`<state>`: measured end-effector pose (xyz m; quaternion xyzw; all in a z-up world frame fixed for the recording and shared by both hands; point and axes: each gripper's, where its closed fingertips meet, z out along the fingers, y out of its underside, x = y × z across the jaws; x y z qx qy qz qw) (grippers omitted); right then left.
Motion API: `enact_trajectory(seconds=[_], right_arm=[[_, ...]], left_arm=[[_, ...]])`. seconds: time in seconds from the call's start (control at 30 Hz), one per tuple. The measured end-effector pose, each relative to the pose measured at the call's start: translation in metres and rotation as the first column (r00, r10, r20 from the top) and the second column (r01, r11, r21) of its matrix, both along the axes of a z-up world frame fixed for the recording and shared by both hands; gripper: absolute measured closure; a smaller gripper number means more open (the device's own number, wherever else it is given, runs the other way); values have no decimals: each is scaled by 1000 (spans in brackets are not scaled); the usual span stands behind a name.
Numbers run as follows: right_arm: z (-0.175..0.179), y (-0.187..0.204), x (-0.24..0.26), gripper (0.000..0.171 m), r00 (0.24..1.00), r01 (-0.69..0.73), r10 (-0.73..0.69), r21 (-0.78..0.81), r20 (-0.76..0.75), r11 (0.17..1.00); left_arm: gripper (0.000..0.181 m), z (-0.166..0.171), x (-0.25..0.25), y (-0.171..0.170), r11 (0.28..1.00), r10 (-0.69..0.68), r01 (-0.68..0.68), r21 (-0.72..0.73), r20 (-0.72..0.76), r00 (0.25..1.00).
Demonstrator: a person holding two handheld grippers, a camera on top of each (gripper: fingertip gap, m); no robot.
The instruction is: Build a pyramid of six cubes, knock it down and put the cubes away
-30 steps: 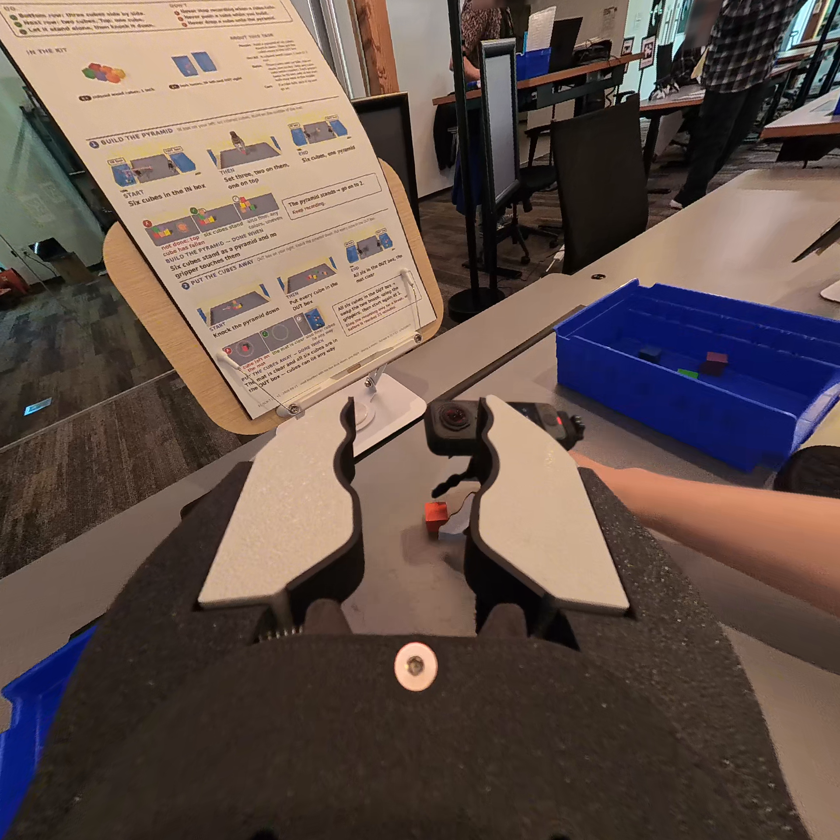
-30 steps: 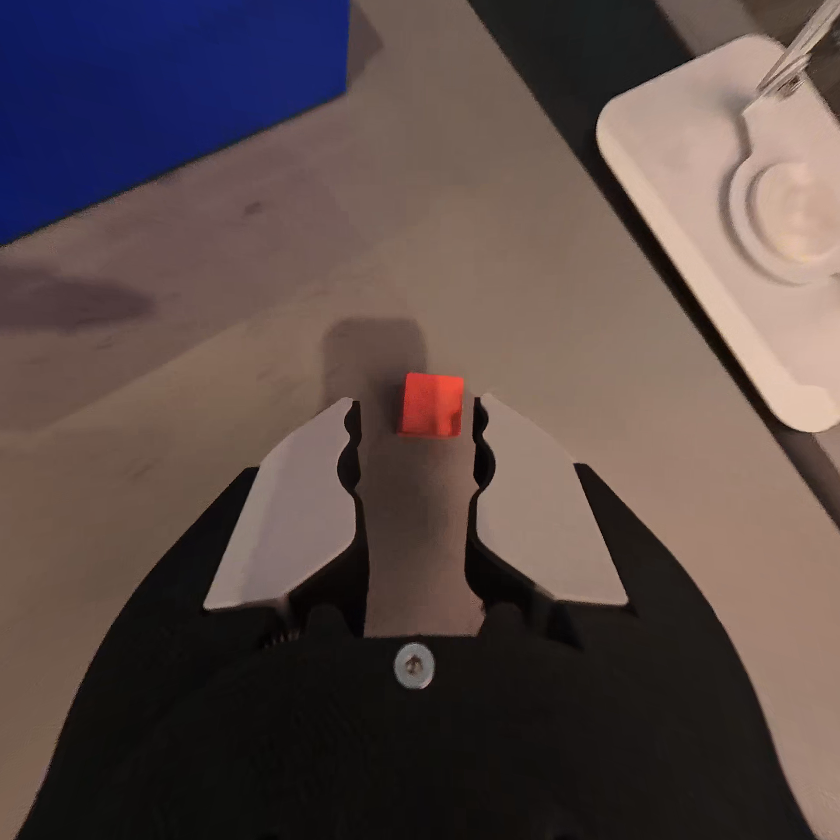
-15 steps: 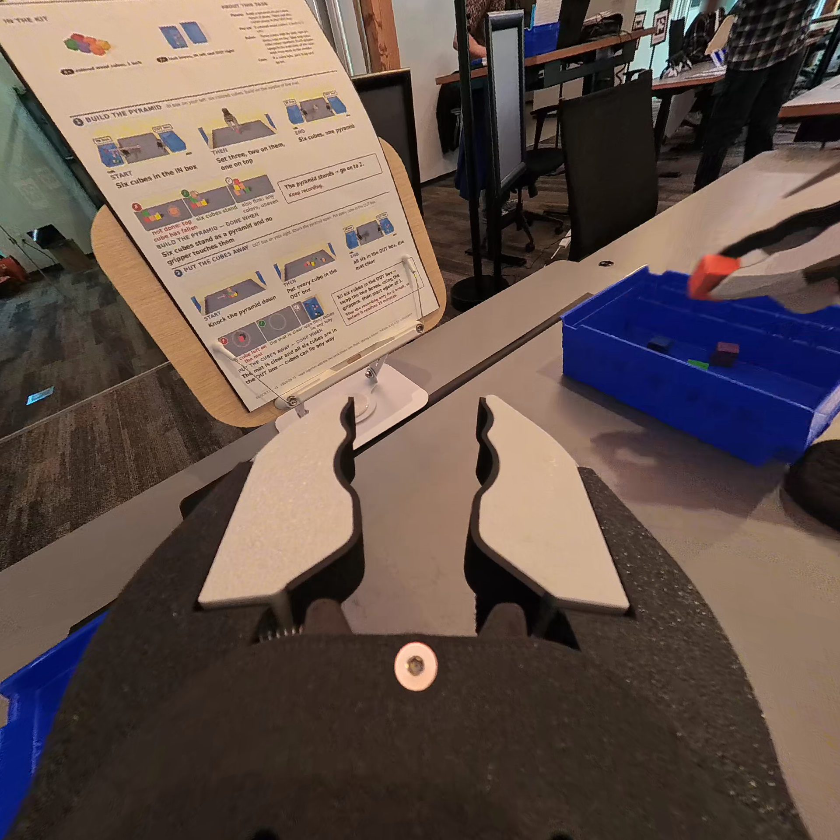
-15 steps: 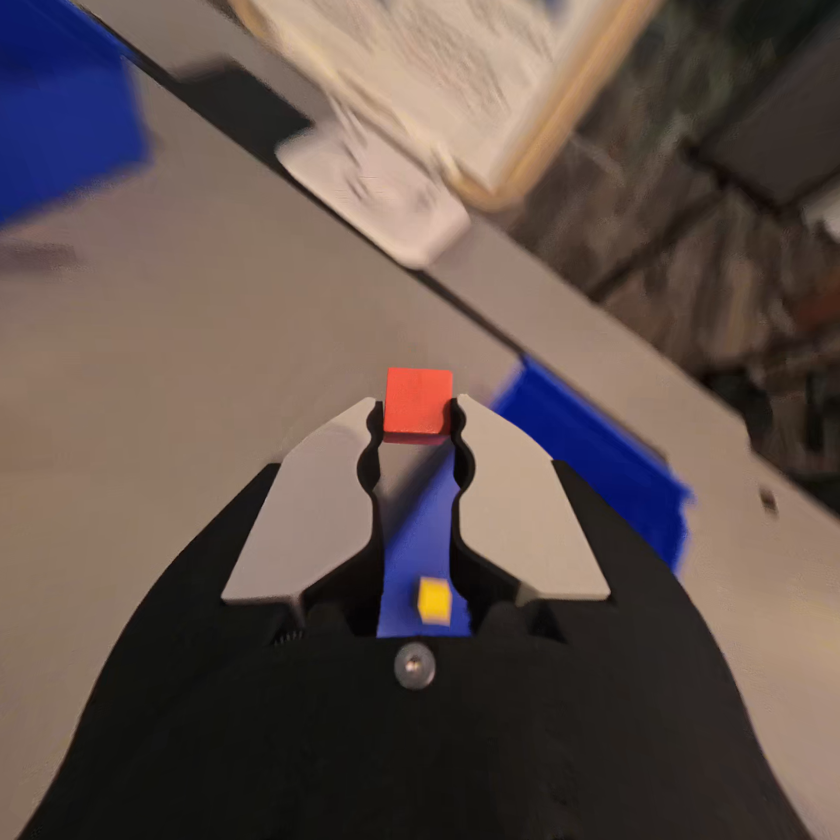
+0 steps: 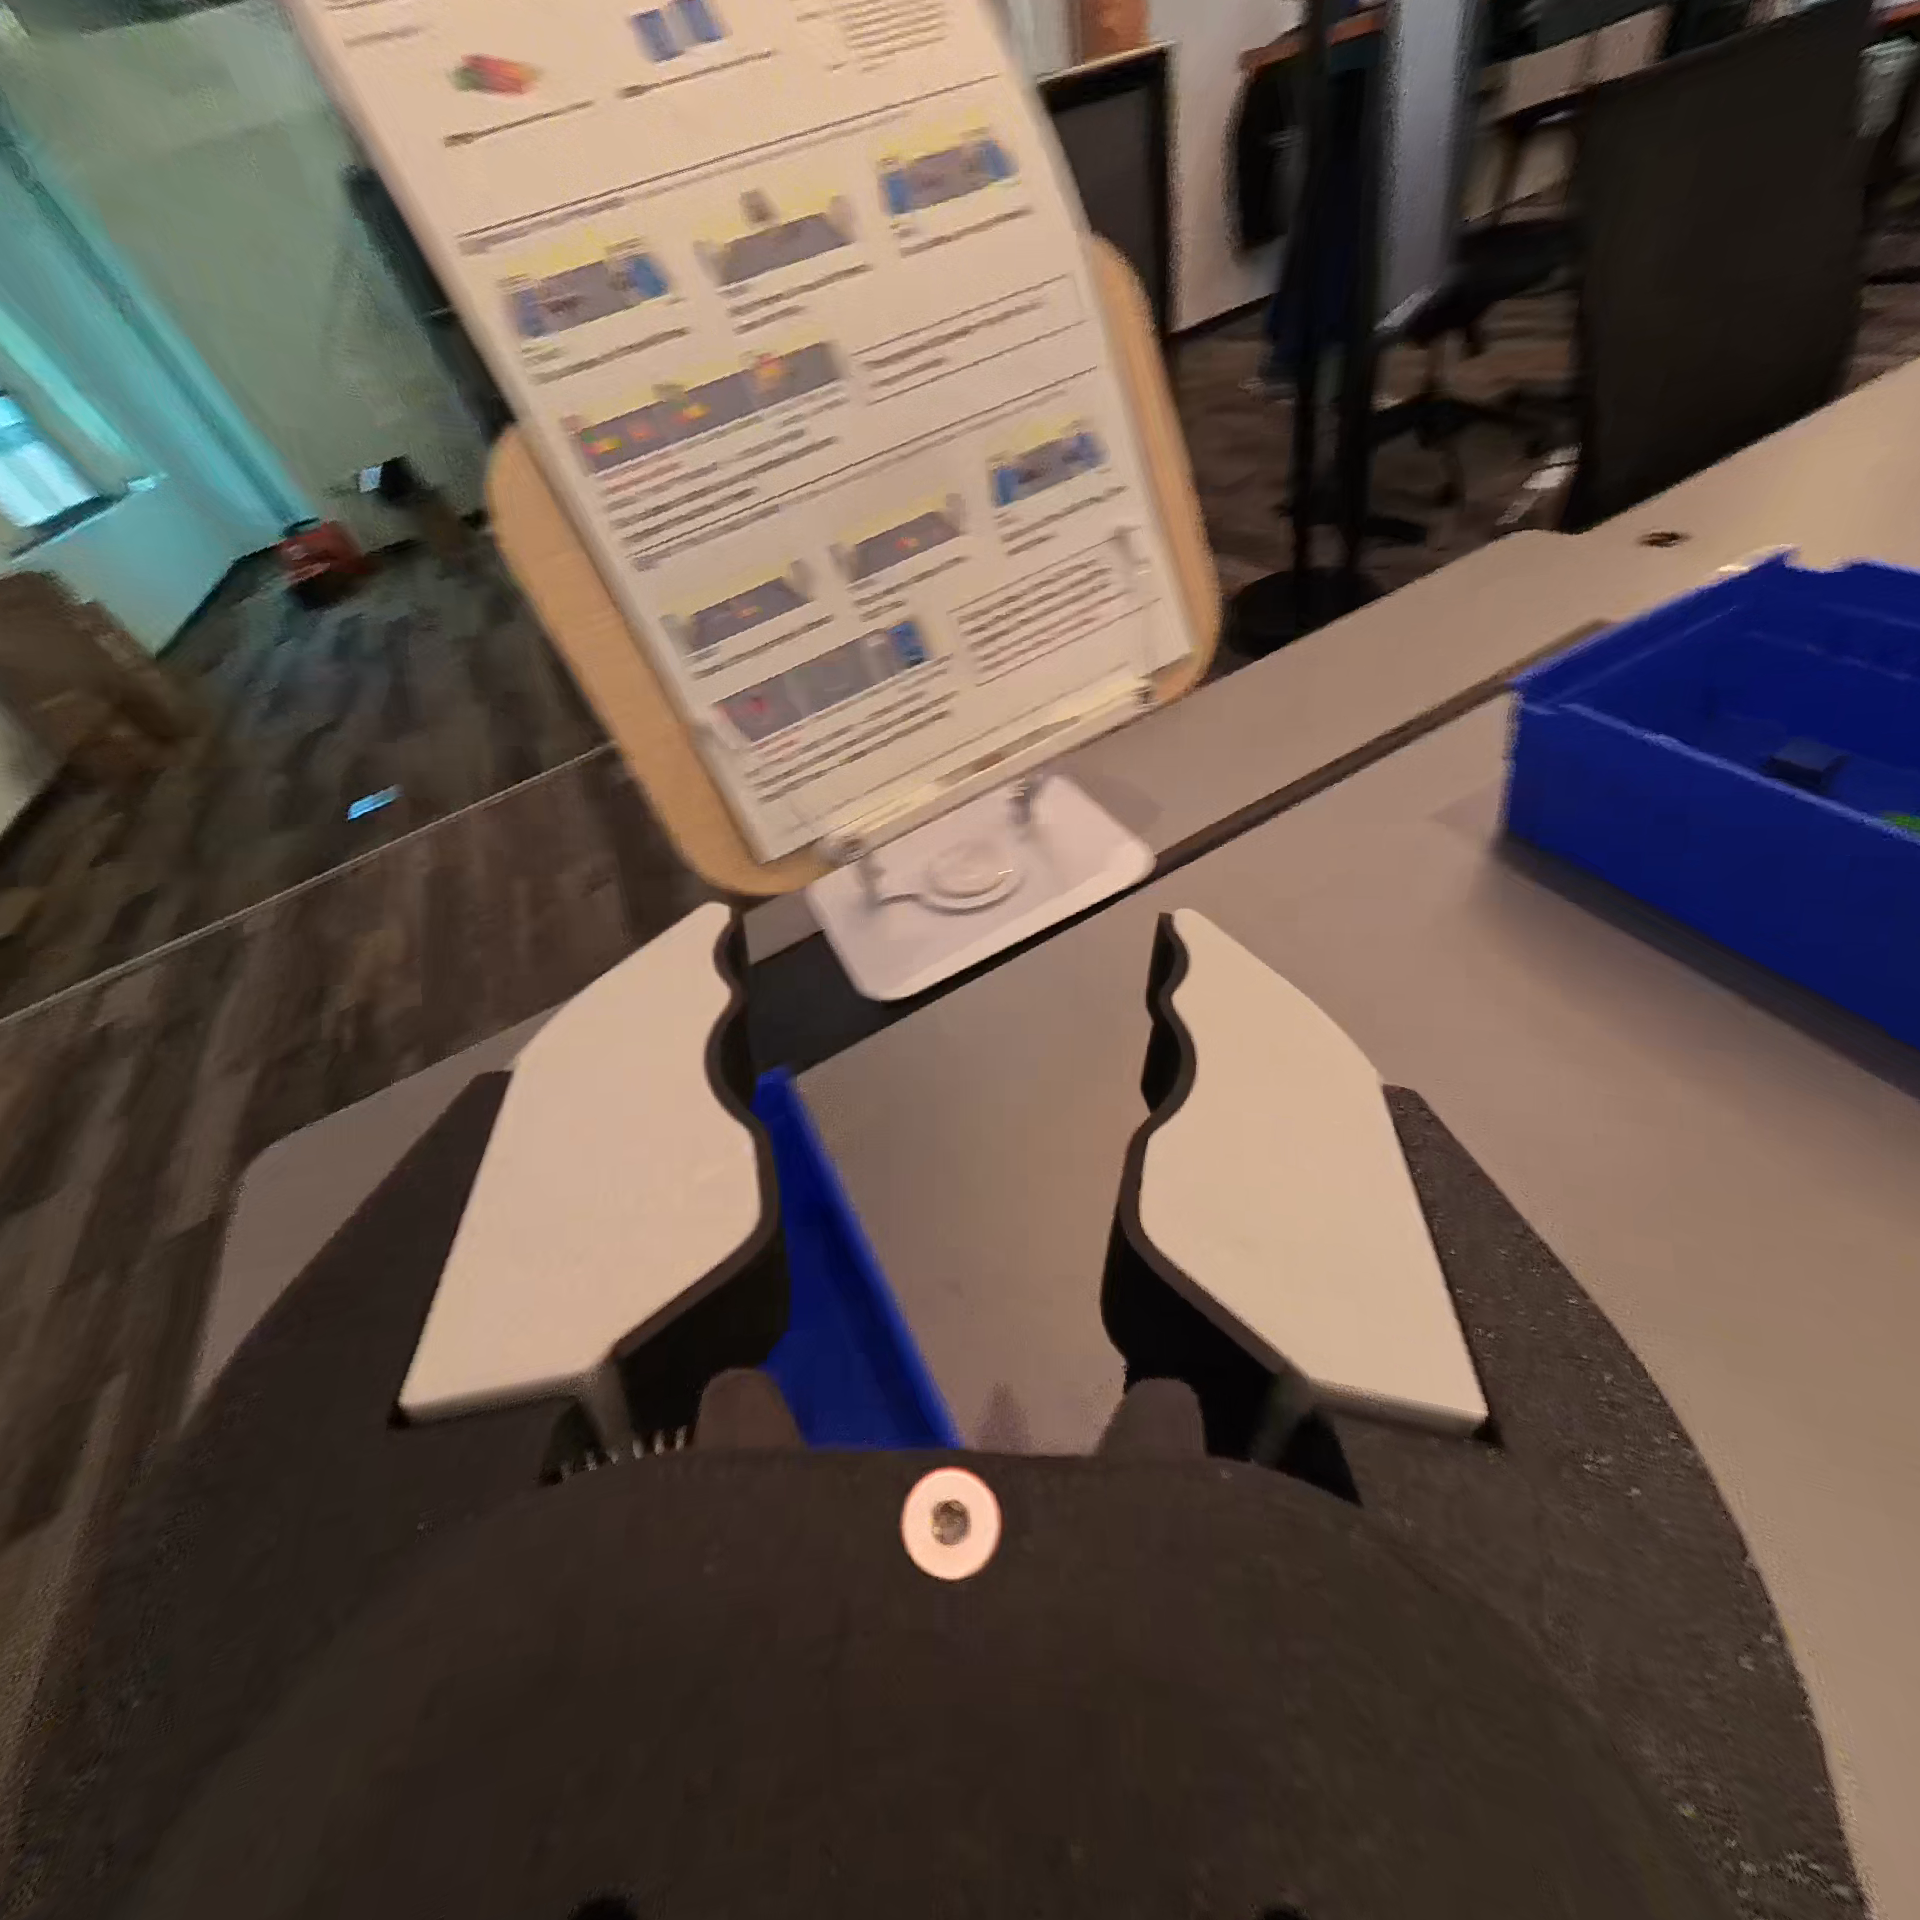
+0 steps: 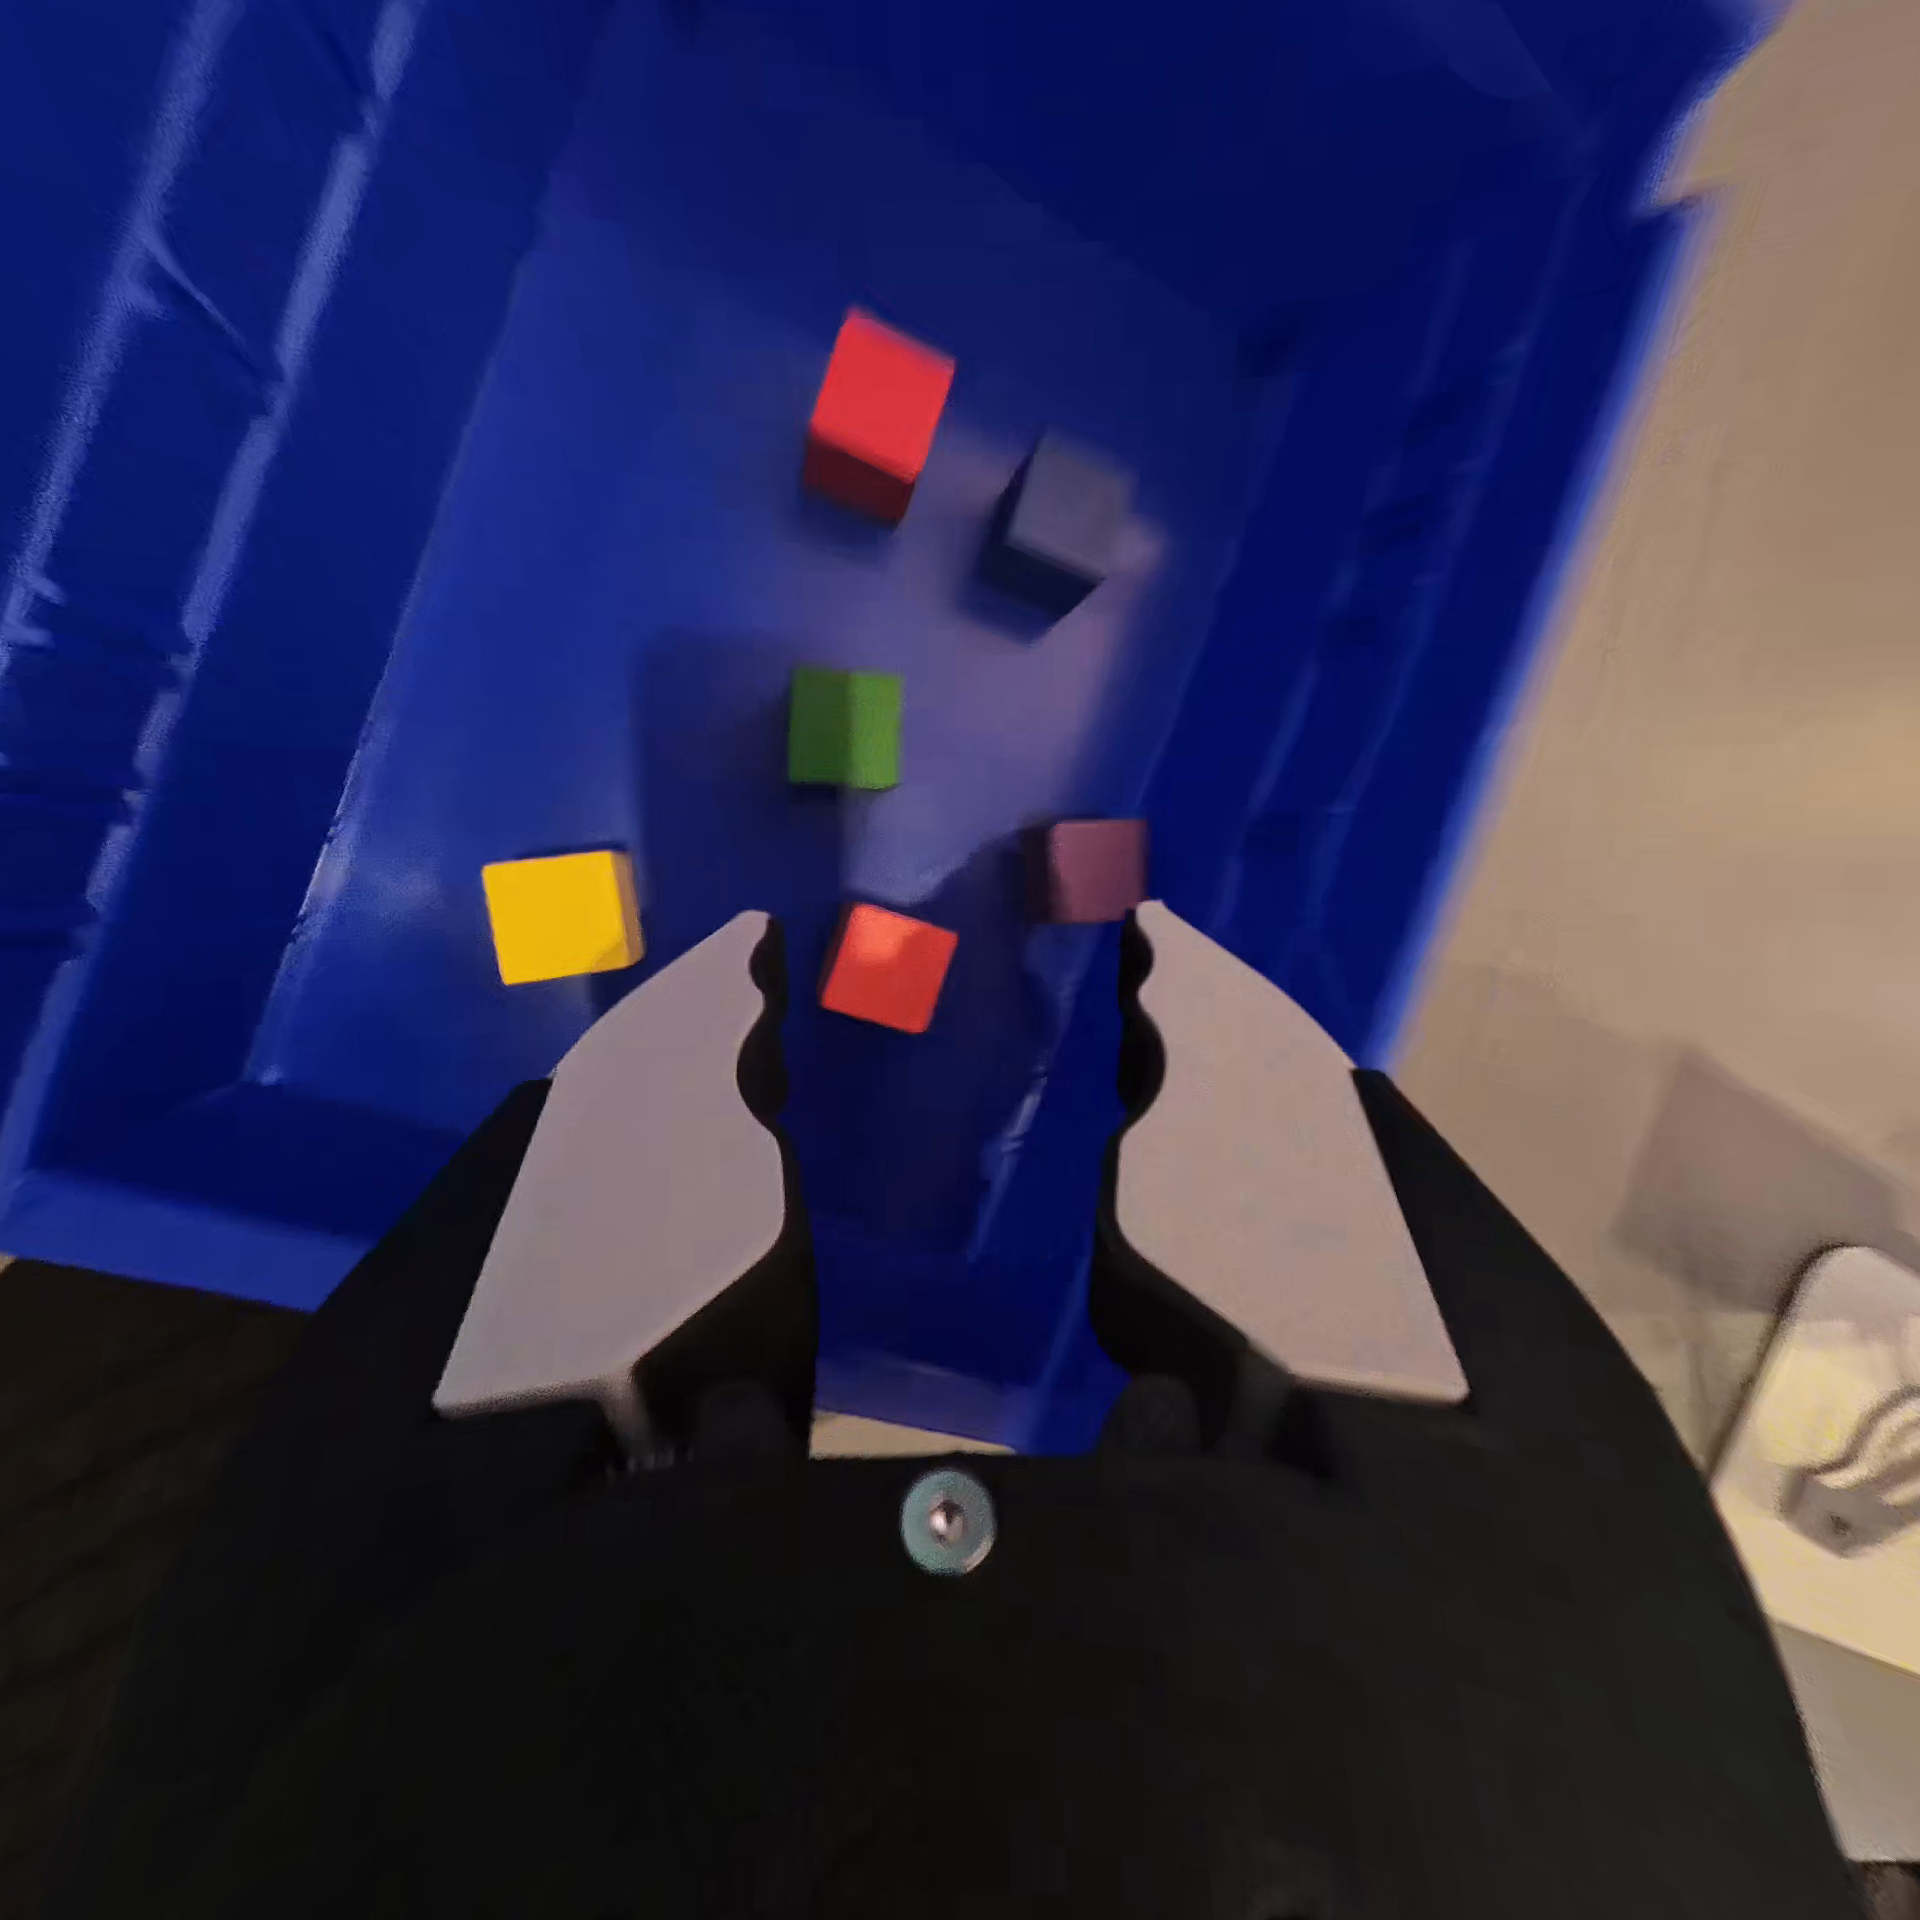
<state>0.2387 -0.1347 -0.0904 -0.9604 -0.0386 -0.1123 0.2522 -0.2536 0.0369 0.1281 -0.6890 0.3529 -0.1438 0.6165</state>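
Observation:
My right gripper point(image 6: 945, 940) is open above a blue bin point(image 6: 312, 520). An orange cube point(image 6: 886, 966) is loose between the spread fingers, touching neither pad. In the bin lie a red cube point(image 6: 876, 416), a dark blue cube point(image 6: 1060, 525), a green cube point(image 6: 844, 727), a yellow cube point(image 6: 561, 914) and a purple cube point(image 6: 1091, 871). My left gripper point(image 5: 940, 935) is open and empty above the grey table point(image 5: 1351, 987). The same bin point(image 5: 1704, 790) stands at the right in the left wrist view. A second blue bin's edge point(image 5: 831, 1268) shows between the left fingers.
An instruction sheet on a wooden board point(image 5: 790, 416) stands on a white base point(image 5: 977, 883) at the table's far edge. The white base also shows at the right of the right wrist view point(image 6: 1829, 1455). Chairs and desks stand beyond the table. Some 55 cm of space lies between my two pairs of fingers.
My right gripper closed on the orange cube on the table, carried it over the blue bin and opened, letting it go. My left gripper opened wider and swung left.

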Motion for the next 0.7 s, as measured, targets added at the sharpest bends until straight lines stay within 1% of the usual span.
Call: enact_trajectory(seconds=[0.07,0.1,0.13,0.17,0.23,0.27,0.3,0.33,0.4,0.43,0.47,0.53,0.6,0.63,0.7], right_arm=[[38,0,19,107,997,11,-21,121,81,993],[53,-1,33,110,994,34,-50,164,97,986],[60,-2,46,111,994,53,-69,178,86,983],[58,-5,57,111,996,69,-76,147,45,987],[35,-12,73,108,991,103,-100,34,-90,994],[23,-14,78,106,982,114,-114,-9,-149,993],[13,-14,82,104,973,126,-128,-23,-194,992],[6,-11,82,104,963,131,-132,-19,-237,991],[-5,-4,73,105,944,121,-120,-15,-308,993],[-10,-1,69,106,940,116,-118,-28,-319,993],[-16,1,65,109,943,103,-114,-52,-312,993],[-29,2,65,113,964,94,-122,-127,-236,987],[-35,0,75,126,986,108,-132,-209,-105,972],[-37,-1,77,141,988,110,-131,-236,-78,965],[-37,2,72,149,979,115,-153,-262,-132,958]], left_arm=[[107,11,-47,16,989,149,-149,10,36,988],[107,14,-71,22,978,207,-208,9,47,977],[106,14,-94,30,965,261,-261,2,29,965],[104,8,-118,38,948,318,-318,-11,-23,948],[98,-15,-163,54,907,408,-420,-27,-181,895],[98,-30,-181,62,890,431,-453,-43,-242,870],[97,-47,-193,67,884,421,-459,-82,-283,862],[97,-65,-200,69,881,396,-450,-144,-296,869],[97,-108,-204,70,856,327,-415,-310,-298,897],[95,-130,-204,68,833,288,-394,-388,-305,908],[94,-150,-208,67,805,271,-404,-434,-338,901],[93,-181,-218,65,767,251,-452,-456,-434,865],[92,-200,-231,62,732,259,-525,-435,-534,804],[94,-207,-238,62,716,274,-564,-411,-577,769],[108,-218,-249,61,686,280,-615,-389,-639,716]])
